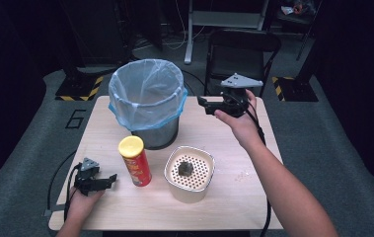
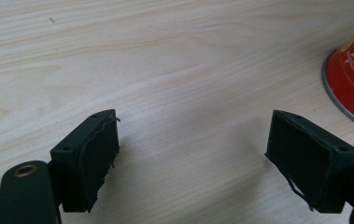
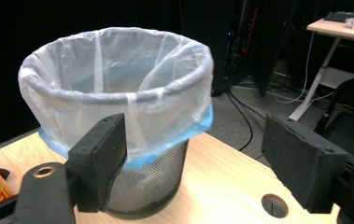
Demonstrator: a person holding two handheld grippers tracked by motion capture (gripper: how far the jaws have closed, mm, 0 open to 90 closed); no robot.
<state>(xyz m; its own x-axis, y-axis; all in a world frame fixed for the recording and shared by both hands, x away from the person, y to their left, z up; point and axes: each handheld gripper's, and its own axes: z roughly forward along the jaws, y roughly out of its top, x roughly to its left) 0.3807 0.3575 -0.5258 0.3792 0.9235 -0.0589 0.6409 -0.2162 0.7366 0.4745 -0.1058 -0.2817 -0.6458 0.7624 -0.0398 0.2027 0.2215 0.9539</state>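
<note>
The bin [image 1: 146, 103], a wire-mesh basket lined with a thin pale bag, stands upright at the far left of the counter [image 1: 234, 197], just behind a red snack can [image 1: 135, 160] with a yellow lid. It looks light and stiff in the mesh, but the liner is soft and slippery and would likely slide or tear if pinched alone; the metal rim under the folded bag seems the firmest place to take hold. The right gripper [image 1: 205, 104] is held level just to the bin's right, apart from it, its jaws parted with nothing between them. The left gripper [image 1: 109, 178] rests near the counter's front left, jaws wide and empty, the can just beside them.
</note>
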